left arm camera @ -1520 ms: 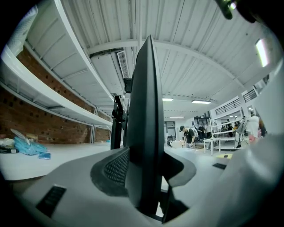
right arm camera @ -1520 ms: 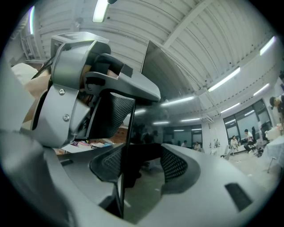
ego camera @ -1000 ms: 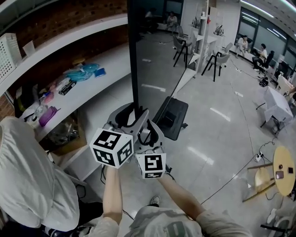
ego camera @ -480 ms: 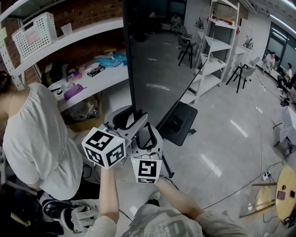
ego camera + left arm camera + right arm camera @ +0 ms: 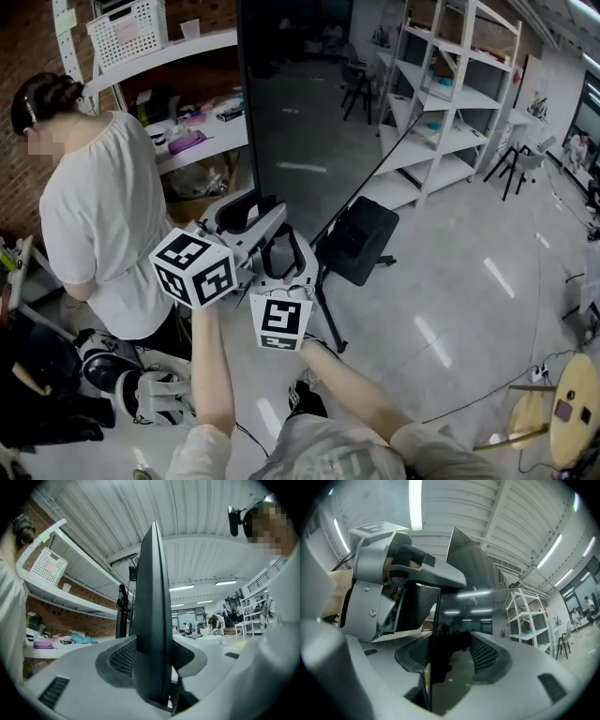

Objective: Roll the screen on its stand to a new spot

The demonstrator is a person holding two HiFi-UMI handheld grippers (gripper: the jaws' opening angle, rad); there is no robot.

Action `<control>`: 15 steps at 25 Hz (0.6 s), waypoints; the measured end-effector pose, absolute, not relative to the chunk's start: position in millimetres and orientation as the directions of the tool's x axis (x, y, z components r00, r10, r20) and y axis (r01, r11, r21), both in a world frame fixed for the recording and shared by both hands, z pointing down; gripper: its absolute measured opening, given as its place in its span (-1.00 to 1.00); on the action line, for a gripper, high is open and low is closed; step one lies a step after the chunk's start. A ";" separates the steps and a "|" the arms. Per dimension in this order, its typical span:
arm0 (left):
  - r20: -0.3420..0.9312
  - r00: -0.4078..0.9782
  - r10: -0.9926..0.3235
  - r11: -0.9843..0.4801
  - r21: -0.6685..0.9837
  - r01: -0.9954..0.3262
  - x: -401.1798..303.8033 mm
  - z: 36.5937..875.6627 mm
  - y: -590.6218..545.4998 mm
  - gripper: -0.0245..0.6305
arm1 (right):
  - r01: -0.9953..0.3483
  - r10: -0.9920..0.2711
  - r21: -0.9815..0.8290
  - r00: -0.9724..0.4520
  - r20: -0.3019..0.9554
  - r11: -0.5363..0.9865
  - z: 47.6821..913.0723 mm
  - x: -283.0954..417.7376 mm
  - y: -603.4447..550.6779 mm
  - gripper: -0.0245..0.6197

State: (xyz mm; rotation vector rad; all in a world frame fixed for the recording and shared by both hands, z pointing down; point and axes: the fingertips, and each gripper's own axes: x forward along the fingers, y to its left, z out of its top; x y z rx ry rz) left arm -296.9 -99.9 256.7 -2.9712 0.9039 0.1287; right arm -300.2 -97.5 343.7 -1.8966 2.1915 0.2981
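My left gripper (image 5: pixel 246 225) and right gripper (image 5: pixel 286 261) are both clamped on the near edge of the tall dark screen (image 5: pixel 300 122). It stands upright on its stand (image 5: pixel 361 239), on the floor.

a person in a white shirt (image 5: pixel 98 216) stood just left of the screen (image 5: pixel 291 112), blocking that side. a cluttered bench (image 5: pixel 208 148) ran behind the screen's left edge, and white shelving (image 5: pixel 441 141) stood behind its right. right of the screen, past its black base (image 5: pixel 361 242), bare floor (image 5: pixel 469 300) lay open.
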 end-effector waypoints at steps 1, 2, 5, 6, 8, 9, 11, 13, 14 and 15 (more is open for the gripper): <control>-0.088 0.821 -0.564 -0.824 -0.009 -0.567 -302.8 256.4 -93.2 -0.31 | -0.988 -0.942 0.006 -0.150 -0.301 0.156 343.6 -306.3 -90.8 -0.20; -0.086 0.815 -0.573 -0.818 -0.009 -0.576 -308.7 257.2 -86.2 -0.31 | -0.986 -0.940 0.008 -0.163 -0.299 0.169 344.5 -312.5 -83.6 -0.20; -0.083 0.797 -0.598 -0.800 -0.003 -0.600 -324.9 261.6 -63.8 -0.31 | -0.978 -0.933 0.007 -0.199 -0.299 0.207 349.1 -328.9 -60.2 -0.20; -0.083 0.792 -0.605 -0.794 -0.002 -0.607 -329.9 262.4 -56.5 -0.31 | -0.976 -0.930 0.006 -0.209 -0.301 0.217 349.8 -333.9 -52.8 -0.20; -0.086 0.784 -0.615 -0.787 0.000 -0.617 -339.0 262.8 -42.2 -0.31 | -0.972 -0.926 0.004 -0.225 -0.303 0.234 350.1 -343.0 -38.3 -0.20; -0.088 0.780 -0.619 -0.783 0.000 -0.621 -343.1 262.7 -35.1 -0.31 | -0.970 -0.925 0.003 -0.231 -0.303 0.241 350.0 -347.1 -31.3 -0.20; -0.095 0.773 -0.628 -0.776 0.002 -0.630 -351.3 261.7 -22.3 -0.31 | -0.967 -0.920 0.003 -0.244 -0.306 0.255 348.9 -355.2 -18.4 -0.20; -0.104 0.765 -0.636 -0.769 0.004 -0.639 -360.7 260.0 -12.3 -0.30 | -0.963 -0.914 0.004 -0.257 -0.312 0.269 347.1 -364.2 -8.5 -0.19; -0.109 0.761 -0.639 -0.766 0.006 -0.643 -366.2 258.9 -8.4 -0.30 | -0.961 -0.911 0.005 -0.264 -0.316 0.277 346.1 -369.5 -4.5 -0.19; -0.114 0.757 -0.643 -0.763 0.007 -0.647 -372.1 258.2 -4.9 -0.30 | -0.958 -0.908 0.006 -0.273 -0.317 0.286 345.4 -375.3 -1.0 -0.19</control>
